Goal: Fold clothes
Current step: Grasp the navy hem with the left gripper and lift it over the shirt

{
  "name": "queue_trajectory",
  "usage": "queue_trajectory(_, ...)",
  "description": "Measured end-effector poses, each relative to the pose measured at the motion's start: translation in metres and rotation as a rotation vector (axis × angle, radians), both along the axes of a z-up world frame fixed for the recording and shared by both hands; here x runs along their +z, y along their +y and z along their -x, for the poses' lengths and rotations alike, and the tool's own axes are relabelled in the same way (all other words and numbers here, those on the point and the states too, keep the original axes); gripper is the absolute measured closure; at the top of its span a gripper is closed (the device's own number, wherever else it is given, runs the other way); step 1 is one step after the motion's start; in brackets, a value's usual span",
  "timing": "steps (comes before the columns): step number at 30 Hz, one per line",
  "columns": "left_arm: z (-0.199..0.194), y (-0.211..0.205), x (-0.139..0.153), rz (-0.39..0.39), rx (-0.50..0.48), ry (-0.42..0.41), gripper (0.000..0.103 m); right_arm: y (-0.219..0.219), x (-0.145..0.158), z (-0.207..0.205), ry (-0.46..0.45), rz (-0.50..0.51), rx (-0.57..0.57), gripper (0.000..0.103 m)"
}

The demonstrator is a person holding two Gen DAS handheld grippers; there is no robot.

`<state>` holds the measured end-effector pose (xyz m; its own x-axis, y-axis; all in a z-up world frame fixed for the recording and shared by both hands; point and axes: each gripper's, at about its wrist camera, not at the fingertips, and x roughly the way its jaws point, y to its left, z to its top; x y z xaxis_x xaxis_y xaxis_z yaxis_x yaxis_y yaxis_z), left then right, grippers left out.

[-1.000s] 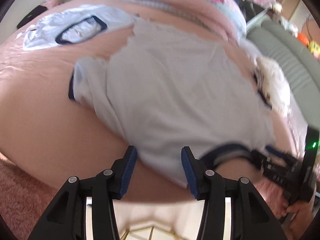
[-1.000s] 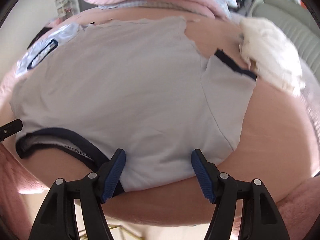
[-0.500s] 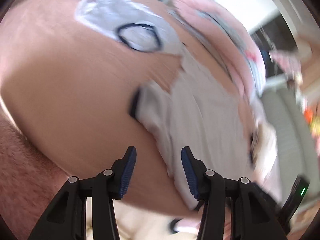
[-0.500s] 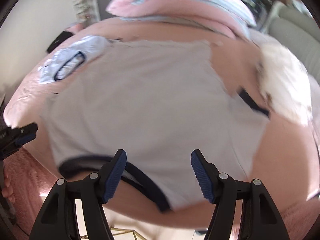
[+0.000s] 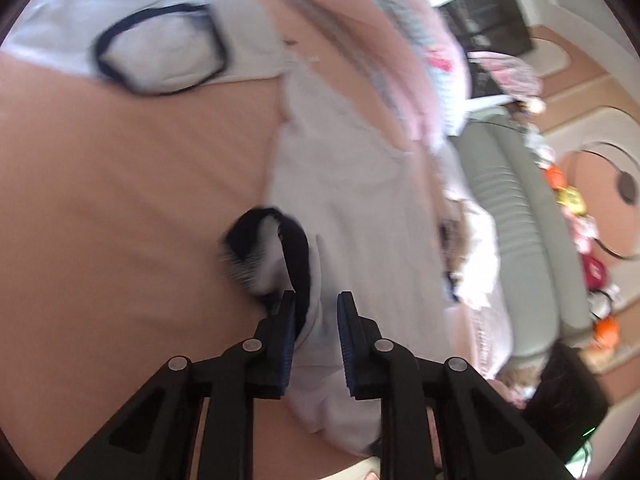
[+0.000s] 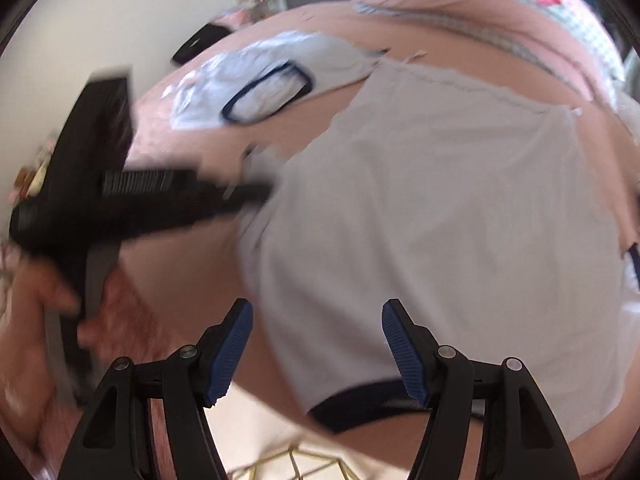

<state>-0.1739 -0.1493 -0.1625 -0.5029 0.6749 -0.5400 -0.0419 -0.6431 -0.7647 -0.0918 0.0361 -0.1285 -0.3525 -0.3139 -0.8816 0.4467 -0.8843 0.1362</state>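
Note:
A light grey T-shirt with navy trim lies spread on the pink bed. My left gripper is at its left sleeve. The jaws are closing, and the bunched sleeve fabric and navy cuff are pinched between the pads. In the right wrist view that gripper shows as a dark blur at the T-shirt's left edge, held by a hand. My right gripper hangs open above the near edge, just left of the navy collar, with nothing between its pads.
A second pale garment with a navy neckline lies farther back on the bed. Pink and checked bedding is piled at the head. A white fluffy item and a grey-green sofa are to the right. A black object lies at the far left.
My left gripper swung left from the collar edge to the sleeve and narrowed its jaws on it. My right gripper shifted left along the near edge, staying open.

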Motion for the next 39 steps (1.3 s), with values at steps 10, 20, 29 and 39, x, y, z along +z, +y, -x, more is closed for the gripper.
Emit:
queue_trajectory(10,-0.004,0.013,0.008,-0.073,-0.071,0.072,0.084,-0.009,-0.023,0.026,0.083,-0.135,-0.063,0.037)
queue_trajectory(20,0.002,-0.028,0.021,-0.183,0.096,0.177,0.063,0.016,0.01,0.014,0.108,-0.125,-0.099,0.037)
queue_trajectory(29,0.002,-0.042,0.019,-0.243,0.107,0.18,0.063,-0.066,-0.009,0.036,0.164,-0.206,0.119,0.053)
queue_trajectory(39,0.002,-0.056,0.004,-0.064,0.186,0.083,0.062,0.018,0.005,0.084,0.024,0.028,-0.26,0.06)
